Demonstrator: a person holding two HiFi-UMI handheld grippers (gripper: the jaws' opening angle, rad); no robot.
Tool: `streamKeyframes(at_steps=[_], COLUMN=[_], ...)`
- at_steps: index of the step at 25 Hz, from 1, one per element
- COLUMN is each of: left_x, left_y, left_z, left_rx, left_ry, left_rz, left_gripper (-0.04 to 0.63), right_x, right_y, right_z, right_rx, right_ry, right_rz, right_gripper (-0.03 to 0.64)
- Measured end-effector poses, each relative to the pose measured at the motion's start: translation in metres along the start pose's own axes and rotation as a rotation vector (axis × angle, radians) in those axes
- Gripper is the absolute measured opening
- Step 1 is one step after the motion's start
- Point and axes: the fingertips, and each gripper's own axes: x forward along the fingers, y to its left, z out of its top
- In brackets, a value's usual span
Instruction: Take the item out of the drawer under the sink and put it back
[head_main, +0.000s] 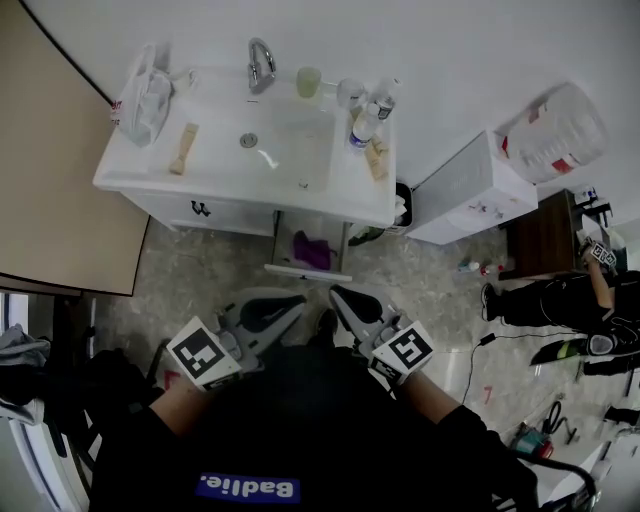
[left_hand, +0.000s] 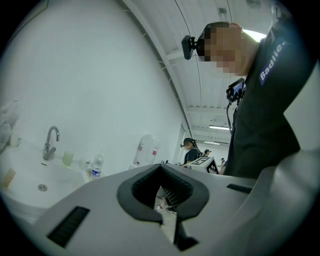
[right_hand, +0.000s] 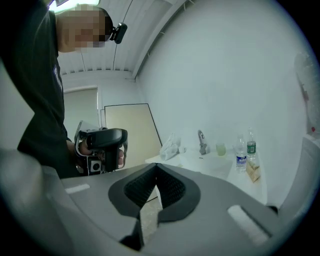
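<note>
While the drawer (head_main: 308, 272) under the sink (head_main: 215, 125) stands pulled out at the centre of the head view, the purple item (head_main: 312, 250) lies inside it, touched by neither gripper. Lower in the frame the left gripper (head_main: 285, 308) and the right gripper (head_main: 345, 300) are held side by side, their tips pointing up the frame towards the drawer but well short of it, both with jaws together and nothing in them. Around the basin stand a faucet (head_main: 260, 65), a pale green cup (head_main: 308, 82) and a water bottle (head_main: 365, 125), with a white plastic bag (head_main: 145, 100) at the sink's left end. In the left gripper view the left gripper (left_hand: 160, 166) has its dark pads meeting at the tips, with only floor seen through the hollow between them. The faucet (left_hand: 50, 142), cup (left_hand: 67, 158) and bottle (left_hand: 97, 167) sit at lower left, and the person's dark torso fills the right side. In the right gripper view the right gripper (right_hand: 156, 167) is likewise closed and empty. The left gripper (right_hand: 102, 150) shows at middle left, held in a hand, and the faucet (right_hand: 202, 142), cup (right_hand: 220, 148) and bottle (right_hand: 241, 157) line the sink at right.
</note>
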Motion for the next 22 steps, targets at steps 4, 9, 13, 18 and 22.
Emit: streamKeyframes(at_steps=[4,9,13,18,22], left_x=[0.014,0.026,0.035,0.04,0.045], left_y=[0.007,0.008,0.013,0.022,0.03], left_z=[0.002,0.004,0.004,0.006,0.005], left_rx=[0.025,0.011,0.005,0.004,-0.011], left_ry=[-0.011,-0.017,-0.02,-0.03,-0.036], left_rz=[0.048,0.085,0.119,0.156,0.184], left_gripper=[-0.011,-0.011,-0.011,-0.011,-0.011], right_x=[0.002,0.002,0.007,0.022,0.036], right_y=[-0.019,-0.038,-0.055,-0.078,-0.094], right_z=[-0.004,-0.015,-0.029,-0.047,-0.062], right_rx=[-0.005,-0.007,-0.019,-0.021,-0.013], right_ry=[0.014,0.045,0.082,0.125,0.166], right_rz=[0.027,0.056,0.083,0.094,0.114], right_gripper=[0.002,0.002,0.002,0.002,0.003])
